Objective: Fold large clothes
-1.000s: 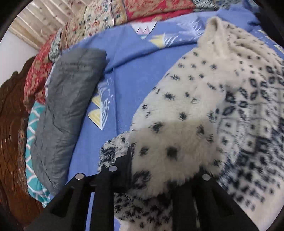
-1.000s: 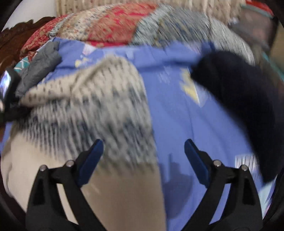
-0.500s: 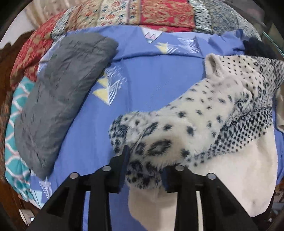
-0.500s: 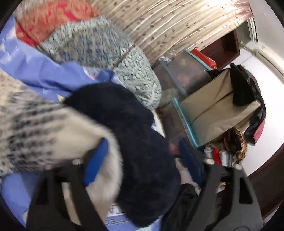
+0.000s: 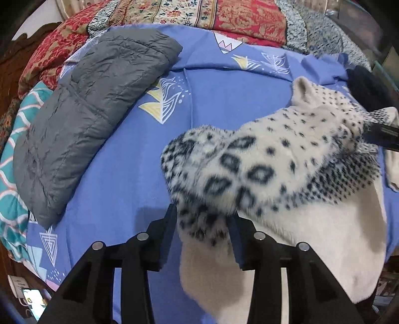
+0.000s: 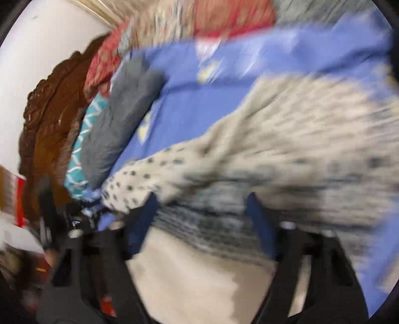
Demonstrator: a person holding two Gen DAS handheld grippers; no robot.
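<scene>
A fluffy white garment with black spots [image 5: 274,159] lies bunched on the blue bedsheet [image 5: 219,99]. My left gripper [image 5: 203,224] is shut on the spotted cuff end of the garment, with fabric bulging between the fingers. The right wrist view is badly blurred. There my right gripper [image 6: 202,206] has its blue-padded fingers set wide, with the same garment [image 6: 286,149] draped over and between them. A part of the right gripper shows at the right edge of the left wrist view [image 5: 381,134].
A folded grey padded jacket [image 5: 89,109] lies at the left of the bed. A dark garment [image 5: 369,87] lies at the far right. Patterned quilts [image 5: 224,15] are piled along the far side. A carved wooden headboard [image 6: 49,119] stands at the left.
My left gripper has pulled the spotted cuff nearer and lower over the sheet. My right gripper has swung back from the room's side to the bed and now sits at the garment.
</scene>
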